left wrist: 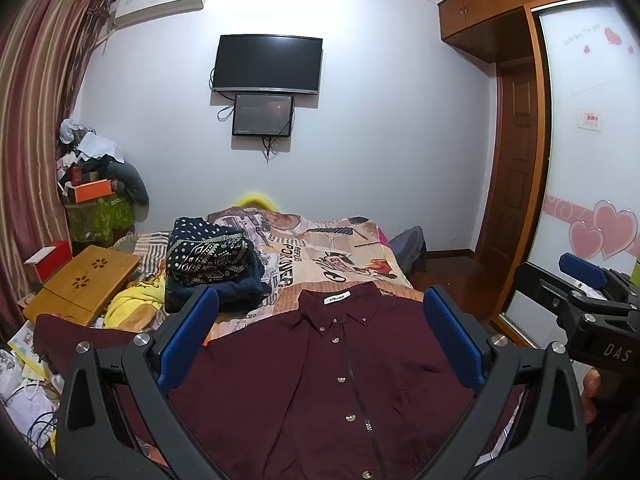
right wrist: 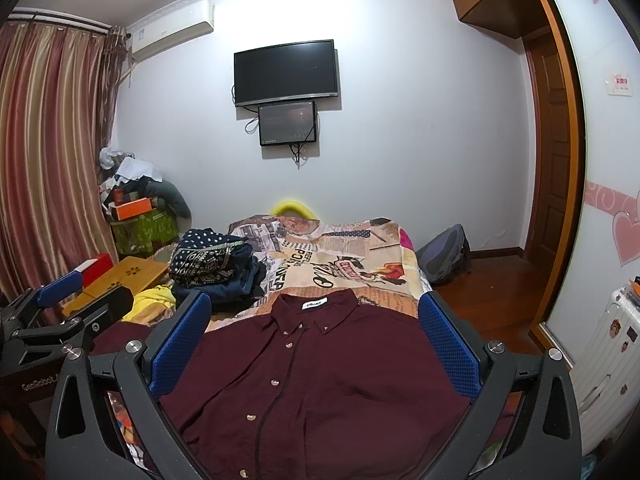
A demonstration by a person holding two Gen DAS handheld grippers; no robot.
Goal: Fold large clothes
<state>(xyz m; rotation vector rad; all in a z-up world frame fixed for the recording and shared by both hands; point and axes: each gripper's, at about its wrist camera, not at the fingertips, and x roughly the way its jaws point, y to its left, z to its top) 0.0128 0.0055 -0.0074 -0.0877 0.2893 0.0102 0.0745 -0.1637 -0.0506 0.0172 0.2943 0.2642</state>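
Note:
A dark maroon button-up shirt [left wrist: 320, 376] lies spread flat on the bed, front up, buttoned, collar with a white label pointing to the far end. My left gripper [left wrist: 320, 332] hovers above the shirt's chest, open wide, nothing between its blue pads. My right gripper [right wrist: 316, 328] hangs likewise above the shirt [right wrist: 316, 380], open and empty. The right gripper [left wrist: 588, 284] also shows at the right edge of the left wrist view, and the left gripper [right wrist: 60, 292] at the left edge of the right wrist view. One sleeve [left wrist: 80, 332] stretches out to the left.
A stack of folded dark patterned clothes [left wrist: 212, 264] sits on the printed bedspread [left wrist: 320, 248] beyond the shirt's left shoulder. A wooden lap table [left wrist: 84, 284] and yellow cloth lie left of it. A backpack [right wrist: 444, 256] rests on the floor, with a wardrobe [left wrist: 588, 140] at right.

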